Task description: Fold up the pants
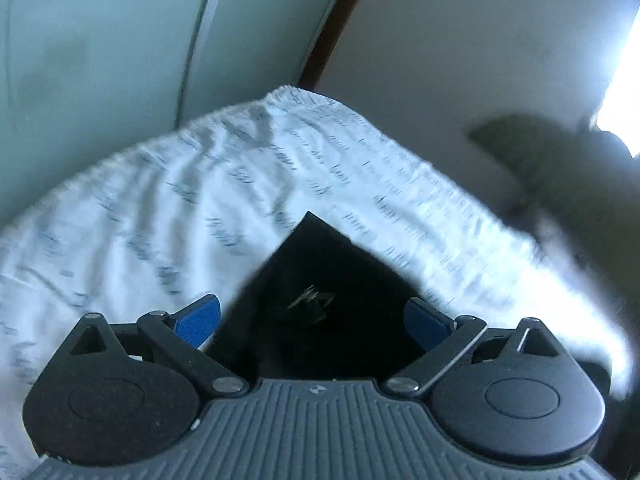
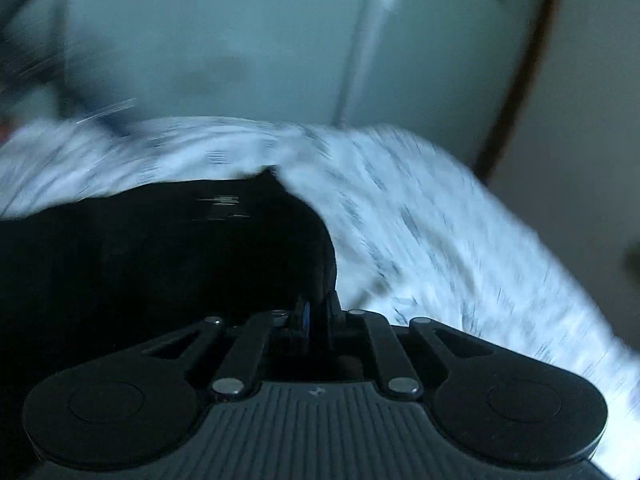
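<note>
pants: black fabric [image 1: 320,304] is lying on the white patterned bedsheet [image 1: 168,216], one pointed corner poking away from the left gripper [image 1: 312,316]

left gripper: jaws are standing wide, blue pads either side of the cloth, not pinching anything

right gripper: the right gripper [image 2: 316,316] is clamping shut on an edge of the pants, looks like

key relation: fabric is spreading left from the right gripper, so the left one is sitting nearer the free corner

room: pale wardrobe doors [image 1: 100,40] are standing behind the bed, everything pretty blurry
</note>
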Demonstrator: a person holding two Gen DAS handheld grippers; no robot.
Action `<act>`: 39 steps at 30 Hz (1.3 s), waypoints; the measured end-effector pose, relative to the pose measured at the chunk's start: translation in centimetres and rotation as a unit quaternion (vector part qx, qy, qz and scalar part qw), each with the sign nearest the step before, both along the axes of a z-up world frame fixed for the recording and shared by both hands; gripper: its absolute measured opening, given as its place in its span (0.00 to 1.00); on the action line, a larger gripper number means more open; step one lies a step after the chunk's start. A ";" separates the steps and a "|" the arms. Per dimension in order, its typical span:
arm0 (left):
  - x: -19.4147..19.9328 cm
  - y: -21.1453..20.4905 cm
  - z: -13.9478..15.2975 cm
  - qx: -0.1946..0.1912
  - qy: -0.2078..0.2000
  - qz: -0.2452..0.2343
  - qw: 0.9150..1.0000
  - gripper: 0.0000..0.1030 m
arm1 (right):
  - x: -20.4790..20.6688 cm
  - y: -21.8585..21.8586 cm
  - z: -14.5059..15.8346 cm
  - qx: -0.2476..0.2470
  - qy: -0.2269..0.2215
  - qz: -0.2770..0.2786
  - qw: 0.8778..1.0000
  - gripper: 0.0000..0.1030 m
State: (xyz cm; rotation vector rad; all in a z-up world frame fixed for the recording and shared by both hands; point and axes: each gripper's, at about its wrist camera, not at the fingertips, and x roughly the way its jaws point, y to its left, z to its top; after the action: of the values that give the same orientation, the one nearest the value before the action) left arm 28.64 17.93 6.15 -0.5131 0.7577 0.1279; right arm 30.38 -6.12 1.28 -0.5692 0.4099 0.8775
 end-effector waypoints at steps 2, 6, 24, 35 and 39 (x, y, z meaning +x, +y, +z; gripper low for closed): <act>1.4 0.5 -0.3 -0.053 0.006 -0.005 0.999 0.97 | -5.0 0.7 0.2 -0.038 -0.064 0.032 0.997 0.07; 3.9 0.4 -2.6 -0.131 0.049 -0.042 0.989 0.82 | -11.1 1.3 0.0 -0.070 -0.114 0.068 0.989 0.07; -16.3 -0.1 -6.3 0.008 0.051 -0.100 0.994 0.12 | -25.2 0.9 -1.1 0.018 0.041 0.055 0.997 0.06; -21.5 -0.9 -1.8 0.185 -0.009 -0.048 0.982 0.52 | -26.5 -7.5 1.1 0.124 0.083 -0.075 0.986 0.25; -22.1 -3.9 0.5 0.190 -0.054 -0.090 0.976 0.64 | -24.8 -13.5 -2.6 0.094 0.194 -0.172 0.961 0.39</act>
State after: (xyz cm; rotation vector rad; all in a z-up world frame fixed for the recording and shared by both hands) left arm 6.54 14.05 6.68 -0.0845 0.6501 0.0724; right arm 5.62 -19.60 -1.35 -0.1376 0.7487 0.6797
